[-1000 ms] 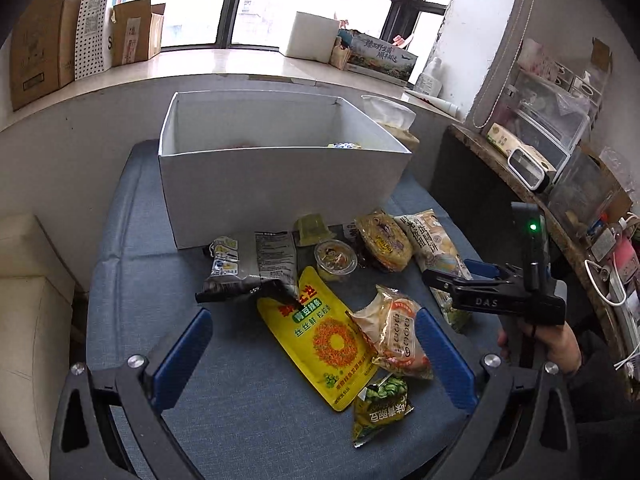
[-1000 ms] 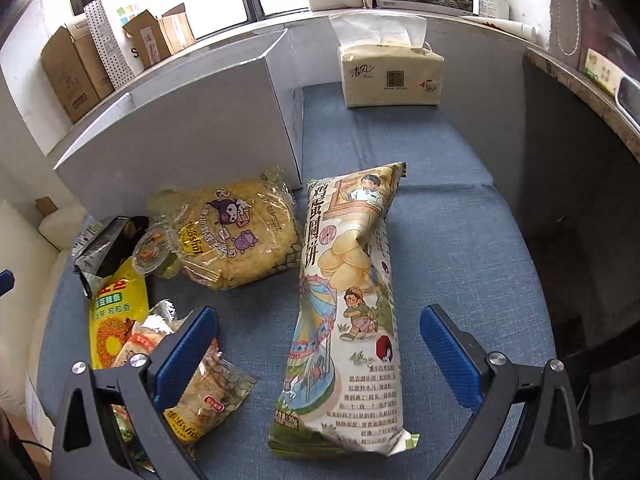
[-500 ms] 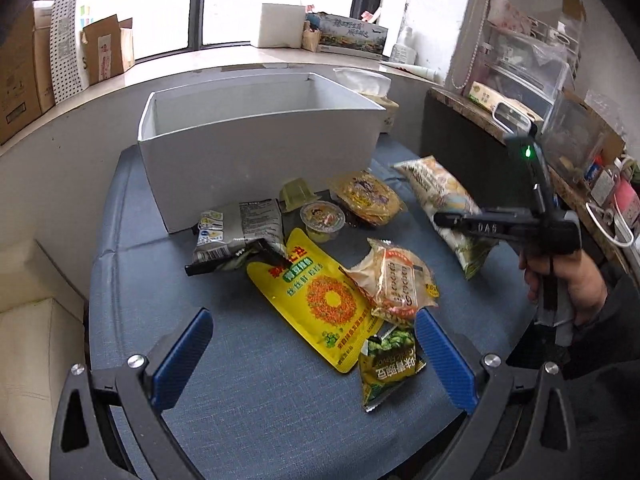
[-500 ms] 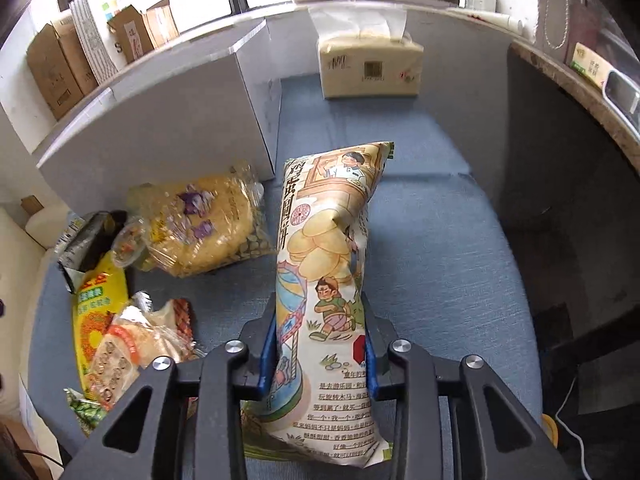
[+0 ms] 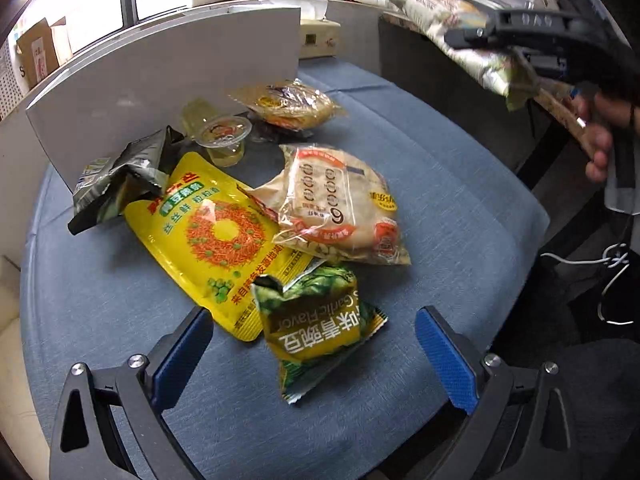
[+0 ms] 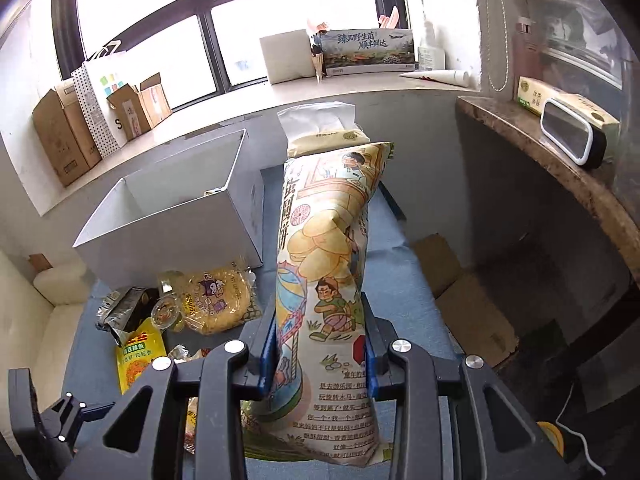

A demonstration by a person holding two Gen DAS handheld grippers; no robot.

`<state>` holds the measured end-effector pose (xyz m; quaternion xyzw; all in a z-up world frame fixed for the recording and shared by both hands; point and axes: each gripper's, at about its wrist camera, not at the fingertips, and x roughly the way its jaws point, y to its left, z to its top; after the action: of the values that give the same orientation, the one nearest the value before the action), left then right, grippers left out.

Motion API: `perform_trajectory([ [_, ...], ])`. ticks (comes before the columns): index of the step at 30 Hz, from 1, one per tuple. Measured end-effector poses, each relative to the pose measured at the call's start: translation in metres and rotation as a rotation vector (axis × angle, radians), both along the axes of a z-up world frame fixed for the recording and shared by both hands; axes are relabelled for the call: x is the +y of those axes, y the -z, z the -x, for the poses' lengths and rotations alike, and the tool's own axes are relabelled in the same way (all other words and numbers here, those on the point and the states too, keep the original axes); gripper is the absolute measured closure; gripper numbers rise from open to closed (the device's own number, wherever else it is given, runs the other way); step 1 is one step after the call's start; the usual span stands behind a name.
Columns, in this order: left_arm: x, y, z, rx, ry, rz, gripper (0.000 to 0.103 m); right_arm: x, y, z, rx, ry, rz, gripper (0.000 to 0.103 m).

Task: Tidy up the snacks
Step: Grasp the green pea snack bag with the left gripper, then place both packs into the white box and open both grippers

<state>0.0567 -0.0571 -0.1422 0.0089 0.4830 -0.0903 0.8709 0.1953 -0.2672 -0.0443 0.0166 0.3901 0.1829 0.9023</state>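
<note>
My right gripper (image 6: 320, 354) is shut on a long cartoon-printed biscuit bag (image 6: 326, 264) and holds it up in the air, above the blue cushion; the bag also shows at the top right of the left wrist view (image 5: 460, 28). My left gripper (image 5: 316, 356) is open and empty, low over a green garlic-pea packet (image 5: 316, 324). Beyond it lie a yellow pea-snack pouch (image 5: 208, 236), a clear bag of round cakes (image 5: 336, 204), a dark crumpled bag (image 5: 116, 180), a jelly cup (image 5: 224, 140) and a yellow noodle bag (image 5: 292, 104). An open white box (image 6: 176, 216) stands behind them.
The snacks lie on a blue cushion (image 5: 440, 184) that drops off at the right and near edges. A tissue box (image 6: 320, 136) stands beyond the white box. Cardboard boxes (image 6: 64, 136) line the window sill. A stone shelf (image 6: 560, 168) with a black and white device runs along the right.
My right gripper closed on the biscuit bag and lifted it off the cushion. My left gripper moved down and closer to the green pea packet, still open.
</note>
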Motion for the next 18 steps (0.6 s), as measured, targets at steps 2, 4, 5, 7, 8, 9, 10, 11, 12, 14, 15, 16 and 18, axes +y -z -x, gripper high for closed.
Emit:
perform_trajectory([
  [2,-0.002,0.004,-0.002,0.001,-0.027,-0.015,0.026,-0.001,0.000,0.000,0.000,-0.004,-0.004,0.067],
  [4,0.002,0.001,-0.001,-0.020,-0.047,-0.004,0.043,0.001,0.000,0.001,0.002,-0.019,-0.009,0.067],
  [5,0.006,0.001,-0.001,-0.019,-0.058,0.013,0.047,0.003,0.001,0.002,0.001,-0.024,-0.008,0.067],
  [7,0.016,-0.002,-0.002,-0.008,-0.080,0.062,0.051,0.004,0.002,0.004,0.003,-0.031,-0.018,0.067],
  [8,0.019,-0.004,0.000,-0.015,-0.084,0.070,0.052,0.004,0.003,0.005,0.005,-0.037,-0.022,0.067],
  [9,0.021,-0.006,0.001,-0.022,-0.088,0.073,0.052,0.004,0.003,0.006,0.004,-0.041,-0.023,0.067],
  [10,0.024,-0.008,0.002,-0.024,-0.092,0.082,0.052,0.004,0.003,0.007,0.001,-0.044,-0.024,0.066],
  [11,0.026,-0.011,0.004,-0.029,-0.094,0.095,0.052,0.004,0.003,0.008,0.001,-0.045,-0.026,0.067],
  [12,0.028,-0.014,0.006,-0.036,-0.095,0.106,0.053,0.004,0.003,0.009,0.002,-0.047,-0.032,0.066],
  [14,0.034,-0.024,0.010,-0.058,-0.107,0.127,0.053,0.006,0.002,0.010,-0.001,-0.056,-0.043,0.067],
  [15,0.038,-0.031,0.011,-0.069,-0.114,0.141,0.053,0.006,0.001,0.011,-0.003,-0.059,-0.049,0.066],
  [16,0.043,-0.038,0.014,-0.082,-0.126,0.153,0.053,0.007,0.001,0.012,-0.003,-0.064,-0.054,0.067],
  [18,0.055,-0.052,0.016,-0.116,-0.153,0.173,0.053,0.010,0.000,0.014,-0.004,-0.077,-0.061,0.066],
])
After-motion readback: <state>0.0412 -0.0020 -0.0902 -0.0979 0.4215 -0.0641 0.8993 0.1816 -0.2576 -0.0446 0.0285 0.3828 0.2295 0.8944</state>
